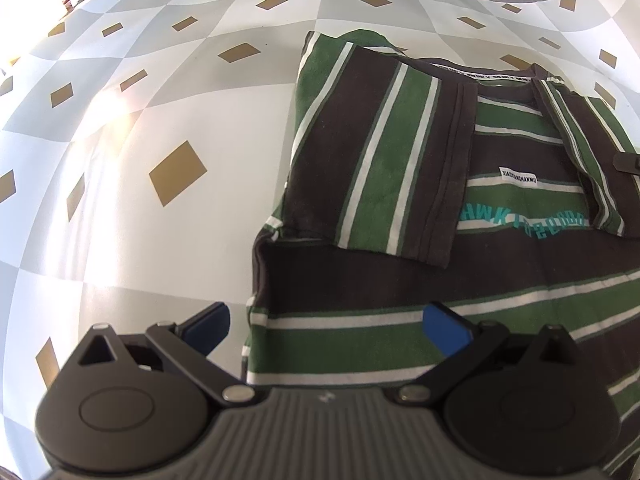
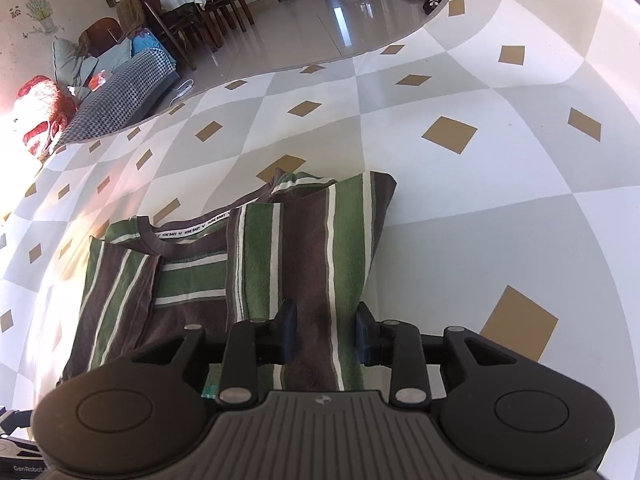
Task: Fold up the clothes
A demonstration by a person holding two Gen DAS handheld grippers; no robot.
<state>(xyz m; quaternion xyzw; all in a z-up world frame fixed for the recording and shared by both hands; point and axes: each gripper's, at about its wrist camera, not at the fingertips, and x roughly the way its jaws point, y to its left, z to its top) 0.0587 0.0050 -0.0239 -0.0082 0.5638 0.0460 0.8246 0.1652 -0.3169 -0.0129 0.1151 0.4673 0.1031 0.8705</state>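
A brown T-shirt (image 1: 400, 280) with green and white stripes lies flat on the table, collar at the far side. Its left sleeve (image 1: 380, 152) is folded in over the chest, and so is the right sleeve (image 1: 580, 140). My left gripper (image 1: 326, 330) is open wide, low over the shirt's near left edge, with one finger outside the cloth. My right gripper (image 2: 326, 334) is partly open over the right sleeve (image 2: 320, 248), whose cloth lies flat between the blue pads without being pinched. Part of it shows as a dark tip (image 1: 626, 164) in the left wrist view.
The table (image 1: 140, 120) wears a grey-and-white checked cloth with gold diamonds, bare to the left of the shirt and to the right of it (image 2: 500, 208). Beyond its curved far edge are a shiny floor, wooden chairs (image 2: 224, 4) and a houndstooth sofa (image 2: 120, 88).
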